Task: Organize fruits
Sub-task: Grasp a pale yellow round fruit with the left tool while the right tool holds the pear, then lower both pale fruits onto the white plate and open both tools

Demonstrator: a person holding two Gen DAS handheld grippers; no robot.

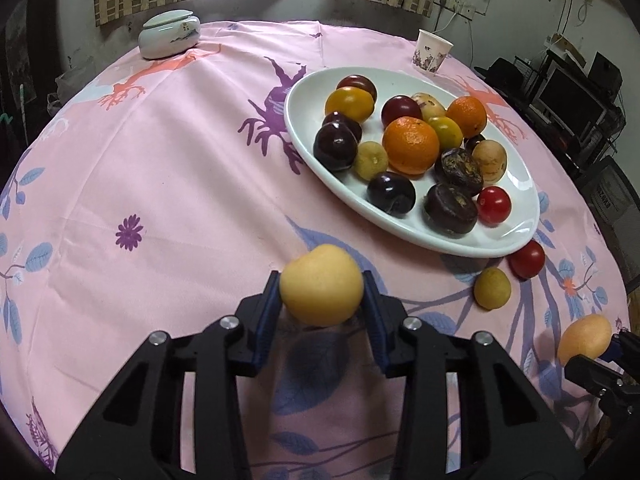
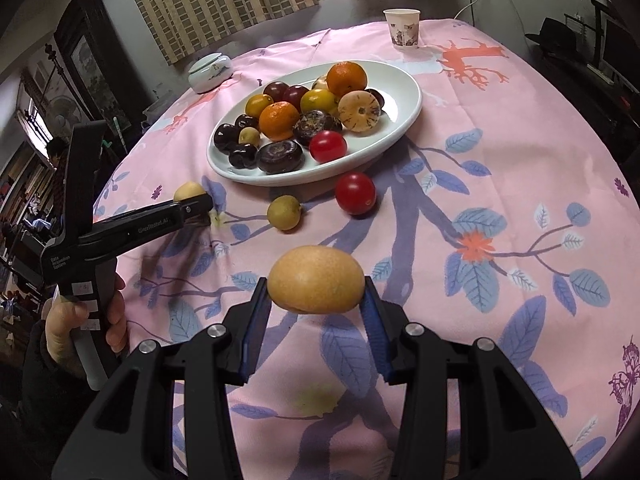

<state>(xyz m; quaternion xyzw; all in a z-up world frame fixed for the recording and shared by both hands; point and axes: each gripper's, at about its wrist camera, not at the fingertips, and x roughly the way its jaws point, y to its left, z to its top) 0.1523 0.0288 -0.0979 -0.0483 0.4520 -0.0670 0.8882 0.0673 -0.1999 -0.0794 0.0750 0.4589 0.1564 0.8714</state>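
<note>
My left gripper [image 1: 322, 286] is shut on a pale yellow fruit [image 1: 321, 285] and holds it above the pink cloth, short of the white oval plate [image 1: 316, 148]. My right gripper [image 2: 316, 286] is shut on a yellow-orange oval fruit [image 2: 316, 280], also above the cloth. The plate [image 2: 404, 120] holds several fruits: oranges, dark plums, yellow ones and a red tomato. A red tomato [image 2: 355, 193] and a small yellow-green fruit [image 2: 284, 212] lie on the cloth beside the plate. The left gripper [image 2: 192, 200] with its fruit [image 2: 189, 191] shows at the left of the right wrist view.
A paper cup [image 2: 402, 27] stands at the table's far edge. A white lidded ceramic jar [image 1: 170, 34] stands at the far left. The round table is covered with a pink flowered cloth [image 1: 160, 160]. Furniture and shelves surround the table.
</note>
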